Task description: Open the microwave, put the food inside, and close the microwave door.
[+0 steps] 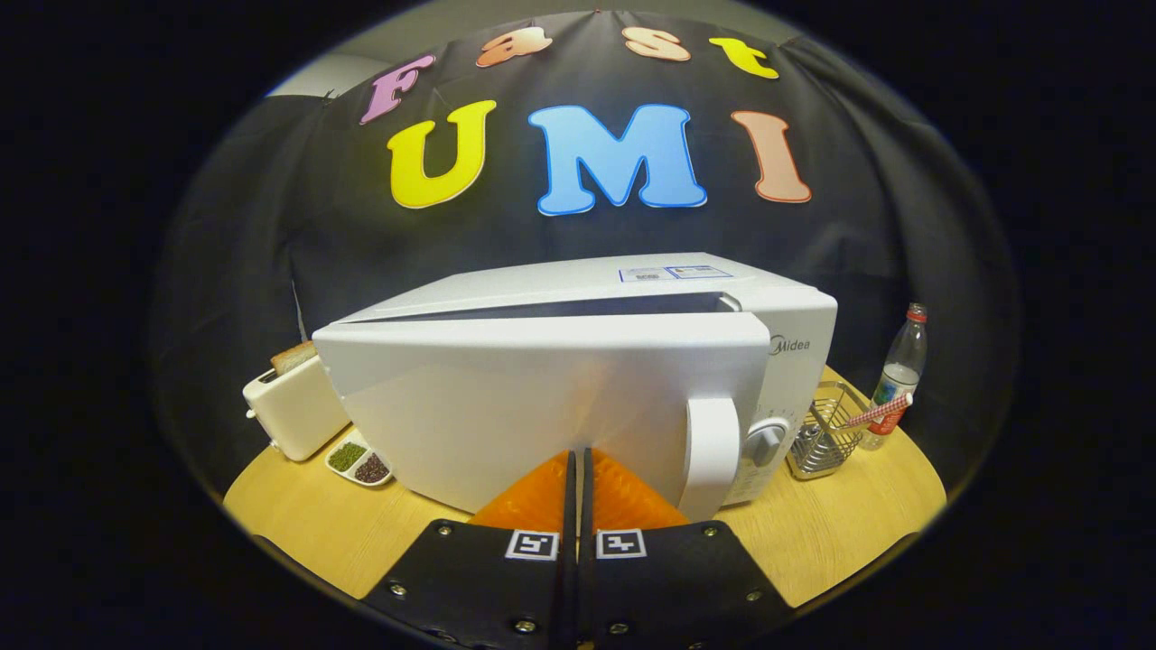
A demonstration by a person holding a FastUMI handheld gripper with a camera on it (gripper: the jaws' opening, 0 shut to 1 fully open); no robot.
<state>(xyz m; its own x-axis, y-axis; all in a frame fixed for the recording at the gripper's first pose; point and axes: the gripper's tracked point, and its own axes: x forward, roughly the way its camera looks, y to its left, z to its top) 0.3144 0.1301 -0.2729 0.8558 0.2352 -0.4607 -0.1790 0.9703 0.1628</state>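
1. Gripper (576,456): fingers pressed together, only a thin slit between them, nothing held. Tips sit against or right at the microwave door (542,406), near its lower middle; real contact hard to confirm from this angle.
2. Microwave (632,280): white, sits mid-table, directly ahead of the fingers. Door not fully closed: a dark wedge-shaped gap shows along the top between door and body, wider toward the left, narrowing toward the right.
3. Door handle (711,451): white vertical bar on the door's right side, just right of the fingers.
4. Control panel (795,379): on the right of the microwave body, with a grey round knob (766,442) low on it, just beyond the handle.
5. Food for the task: can't be made out; microwave interior hidden by the door.
6. Toaster (293,411): white, left of the microwave, touching or nearly so, with a slice of bread (293,357) sticking up from the top.
7. Small white dish (359,462): near side of the toaster, beside the microwave's left lower corner, two compartments, one with green bits, one with dark brown bits.
8. Wire rack (826,433): metal, right of the microwave, just beside the control panel.
9. Red-and-white striped stick-like item (880,413): lies across the rack's right edge, tilted.
10. Clear bottle (899,375): red cap, upright, right and far of the rack.
11. Table (858,524): light wood, round-edged, carries everything.
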